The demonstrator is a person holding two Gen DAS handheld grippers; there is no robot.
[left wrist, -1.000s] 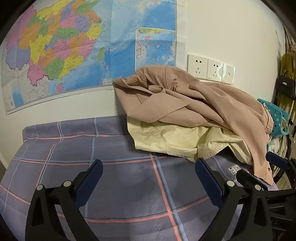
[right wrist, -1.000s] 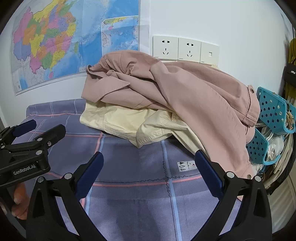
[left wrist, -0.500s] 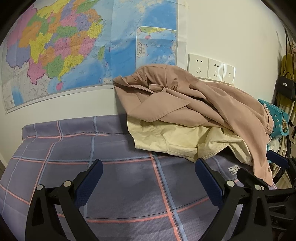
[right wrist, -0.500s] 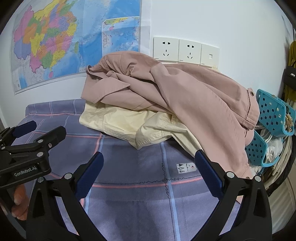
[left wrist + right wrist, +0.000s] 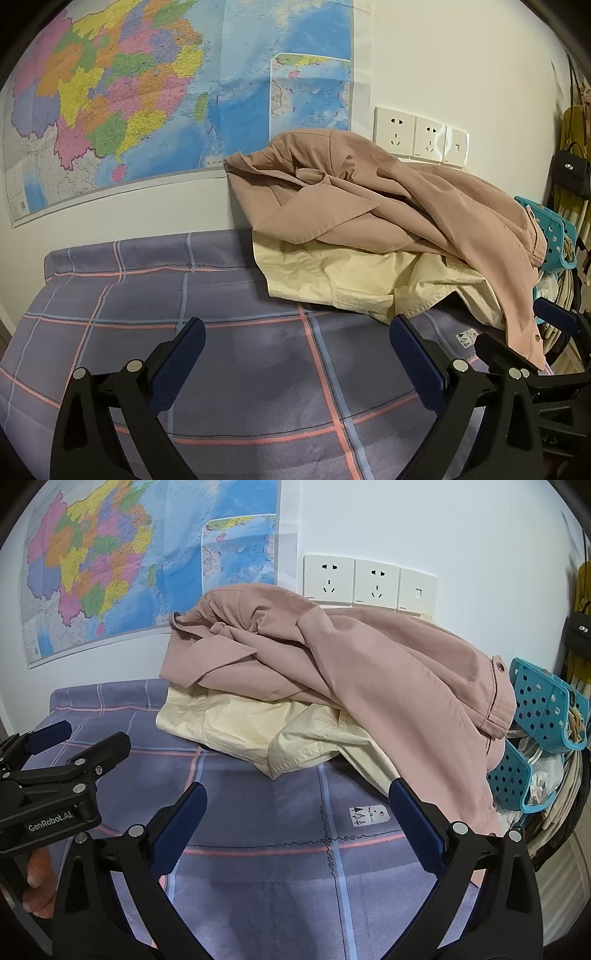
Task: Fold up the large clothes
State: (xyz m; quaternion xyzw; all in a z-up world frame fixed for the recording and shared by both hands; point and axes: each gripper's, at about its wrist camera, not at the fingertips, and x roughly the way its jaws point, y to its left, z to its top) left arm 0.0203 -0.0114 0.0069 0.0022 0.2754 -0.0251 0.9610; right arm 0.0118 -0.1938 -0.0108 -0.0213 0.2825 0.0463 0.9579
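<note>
Fingers (image 5: 184, 354) on the left gripper (image 5: 295, 354) are spread wide and hold nothing. The right gripper (image 5: 295, 819) has its fingers (image 5: 413, 819) spread wide too, both just above the checked purple sheet (image 5: 258, 376). A big map (image 5: 166, 92) hangs on the wall. The pink jacket (image 5: 369, 664) lies in a heap at the back, on top of the yellow garment (image 5: 240, 727). Beside them sit blue baskets (image 5: 543, 701) with holes; pale things fill them, but I cannot tell what. White sockets (image 5: 369, 581) sit above the heap.

Pink jacket (image 5: 369, 672) heaped over cream garment (image 5: 240, 727) on checked sheet (image 5: 258, 867)
</note>
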